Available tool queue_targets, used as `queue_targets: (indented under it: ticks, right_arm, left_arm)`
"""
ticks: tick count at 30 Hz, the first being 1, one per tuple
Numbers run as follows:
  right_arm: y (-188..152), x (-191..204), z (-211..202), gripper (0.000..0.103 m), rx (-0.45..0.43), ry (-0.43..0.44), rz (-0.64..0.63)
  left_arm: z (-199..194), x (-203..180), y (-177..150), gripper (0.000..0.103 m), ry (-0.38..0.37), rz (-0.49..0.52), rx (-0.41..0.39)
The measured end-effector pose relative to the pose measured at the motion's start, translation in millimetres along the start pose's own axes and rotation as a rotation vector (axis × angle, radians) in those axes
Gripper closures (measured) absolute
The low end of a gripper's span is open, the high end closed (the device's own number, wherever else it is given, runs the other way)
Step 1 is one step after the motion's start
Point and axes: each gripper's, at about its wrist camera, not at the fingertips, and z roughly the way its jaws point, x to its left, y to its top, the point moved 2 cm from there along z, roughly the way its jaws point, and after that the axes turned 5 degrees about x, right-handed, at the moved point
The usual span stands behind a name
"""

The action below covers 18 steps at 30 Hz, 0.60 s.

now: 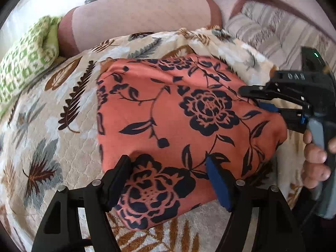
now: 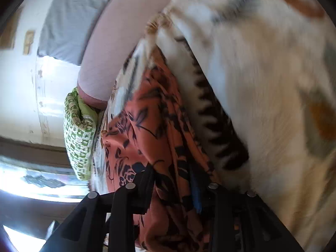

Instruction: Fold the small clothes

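Orange floral garment (image 1: 178, 126): one piece, black flower print, lying folded on the leaf-print quilt (image 1: 52, 115) that covers the bed. We count one garment only in both views.

Left gripper (image 1: 168, 182) comes in from the bottom of its own view, pitched steeply down over the near edge of the garment. Its jaws stand wide, one black finger on the left, one blue pad (image 1: 218, 180) on the right, with the flower print between them. We see the tips resting on or just above the cloth, not pinching it: released.

Right gripper (image 1: 252, 96) enters from the right in the left wrist view, lying low and roughly level at the garment's far right edge, a hand (image 1: 317, 157) wrapped round its handle. In its own view the right gripper (image 2: 174, 187) has bunched orange cloth (image 2: 147, 136) running between its narrowed jaws. That frame is motion-blurred, so we read it as probably clamped on the garment, not certain.

Other items, counted: one pink bolster (image 1: 142, 16) behind the quilt, one green-and-white patterned cloth (image 1: 27, 56) at the left, one striped pillow (image 1: 273, 27) at the upper right.
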Motion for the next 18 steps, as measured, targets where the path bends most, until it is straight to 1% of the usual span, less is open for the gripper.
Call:
queue_targets:
  ticks: [1,3,4,5,6,7,8,9,11,12,13,14,15,16,17,18]
  right_arm:
    - [0,6,-6,0.066,-0.041,-0.016,-0.028]
    - [-1,18,-19,0.066,-0.135,-0.029,-0.084]
    - [-3,29,-27,0.066,-0.201,-0.030,-0.141]
    - [-5,36,-32,0.066,-0.224,-0.024,-0.181]
    - [-9,48,-32,0.066,-0.229,0.013,-0.235]
    - [-10,55,-38,0.066,-0.222,0.041,-0.254]
    - [-12,61,-35,0.066,-0.206,0.067,-0.277]
    - [-16,65,-29,0.066,-0.179,0.070,-0.302]
    - [-19,60,-16,0.066,-0.116,0.040,-0.297]
    - [-19,54,-5,0.066,-0.073,0.003,-0.272]
    - [-16,40,12,0.071,-0.009,-0.070,-0.223]
    - [-15,27,18,0.074,0.021,-0.079,-0.182]
    - [-12,18,20,0.077,0.025,-0.051,-0.134]
    - [-10,17,18,0.077,0.027,-0.031,-0.117]
    - [-8,20,16,0.077,0.029,-0.029,-0.124]
    - [-8,25,13,0.075,0.007,-0.030,-0.143]
  left_arm:
    - [-7,6,0,0.029,-0.013,-0.022,-0.012]
    - [-19,19,1,0.029,-0.028,-0.072,-0.057]
    - [-22,23,3,0.029,-0.020,-0.087,-0.069]
    - [-24,29,2,0.029,0.008,-0.099,-0.076]
    - [-23,32,1,0.029,0.027,-0.102,-0.078]
    - [-22,36,0,0.029,0.048,-0.105,-0.079]
    - [-20,38,-1,0.029,0.058,-0.106,-0.075]
    - [-14,40,-3,0.029,0.069,-0.109,-0.058]
    - [6,40,-8,0.029,0.068,-0.107,0.007]
    - [12,39,-11,0.028,0.070,-0.105,0.027]
    - [18,38,-14,0.027,0.069,-0.109,0.037]
    - [19,39,-15,0.027,0.062,-0.125,0.033]
    - [18,40,-14,0.026,0.050,-0.138,0.029]
    - [17,41,-12,0.026,0.043,-0.136,0.036]
    - [15,42,-9,0.026,0.037,-0.129,0.040]
    - [12,44,-2,0.027,0.036,-0.122,0.033]
